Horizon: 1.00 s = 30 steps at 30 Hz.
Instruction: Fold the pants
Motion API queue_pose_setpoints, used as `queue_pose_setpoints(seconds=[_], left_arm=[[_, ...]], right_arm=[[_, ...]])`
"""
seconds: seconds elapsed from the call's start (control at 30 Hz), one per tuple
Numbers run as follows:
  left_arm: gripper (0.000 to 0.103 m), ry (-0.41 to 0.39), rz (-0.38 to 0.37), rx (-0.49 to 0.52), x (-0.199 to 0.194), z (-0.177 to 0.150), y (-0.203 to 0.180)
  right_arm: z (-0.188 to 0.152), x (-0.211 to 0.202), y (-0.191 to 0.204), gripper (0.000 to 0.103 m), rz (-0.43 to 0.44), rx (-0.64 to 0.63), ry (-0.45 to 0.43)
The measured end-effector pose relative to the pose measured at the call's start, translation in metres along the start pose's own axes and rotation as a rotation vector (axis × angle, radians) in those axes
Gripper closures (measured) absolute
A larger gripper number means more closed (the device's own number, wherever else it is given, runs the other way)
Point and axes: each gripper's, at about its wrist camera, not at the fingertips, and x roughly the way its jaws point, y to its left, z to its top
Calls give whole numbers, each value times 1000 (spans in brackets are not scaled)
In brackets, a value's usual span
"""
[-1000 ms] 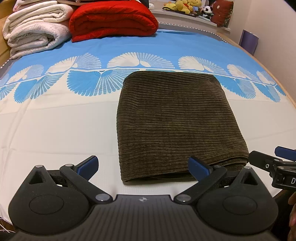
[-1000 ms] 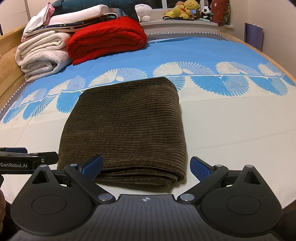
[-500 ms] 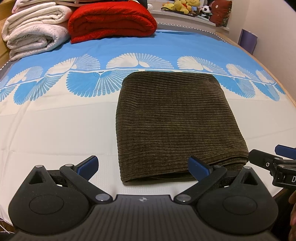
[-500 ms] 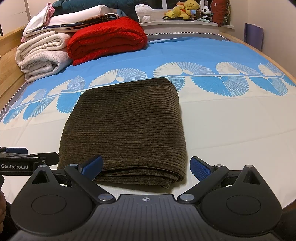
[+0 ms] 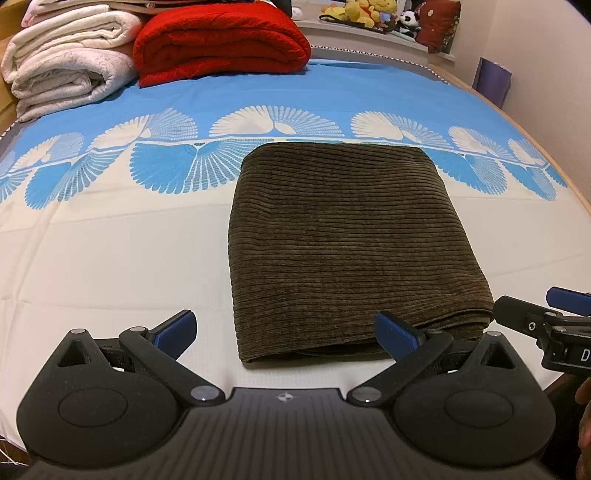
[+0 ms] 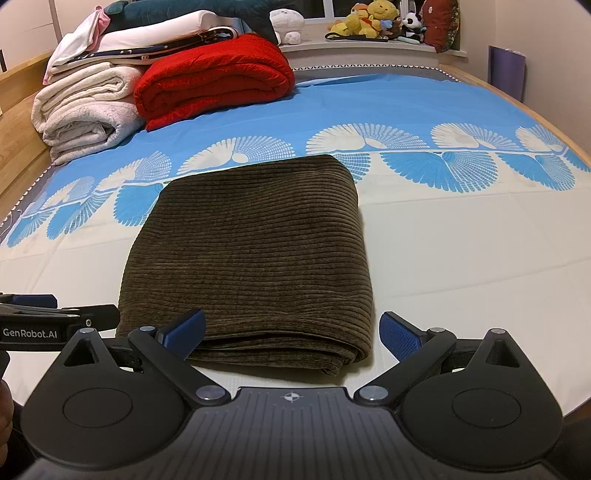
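The dark olive corduroy pants (image 5: 343,243) lie folded into a thick rectangle on the bed, also in the right wrist view (image 6: 251,254). My left gripper (image 5: 286,334) is open and empty, just short of the pants' near edge, toward their left corner. My right gripper (image 6: 291,334) is open and empty at the near edge, toward the right corner. Each gripper shows at the other view's side: the right one (image 5: 546,325), the left one (image 6: 55,321).
The bed sheet (image 5: 110,258) is white near me and blue with fan prints farther back. A red folded blanket (image 5: 221,40) and white folded blankets (image 5: 70,62) lie at the head. Stuffed toys (image 6: 369,20) sit on a ledge. The bed's wooden edge (image 5: 546,155) runs along the right.
Both grippers stay open and nearly still. The left wrist view has dipped slightly; the pants have not moved.
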Motion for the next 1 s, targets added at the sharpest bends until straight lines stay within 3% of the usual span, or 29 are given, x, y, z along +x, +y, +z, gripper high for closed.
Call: queue_pose_setpoints(seconds=[1.0], left_arm=[[0, -7, -11, 27, -1, -3, 5]], right_arm=[[1, -2, 0, 3, 6, 5, 1]])
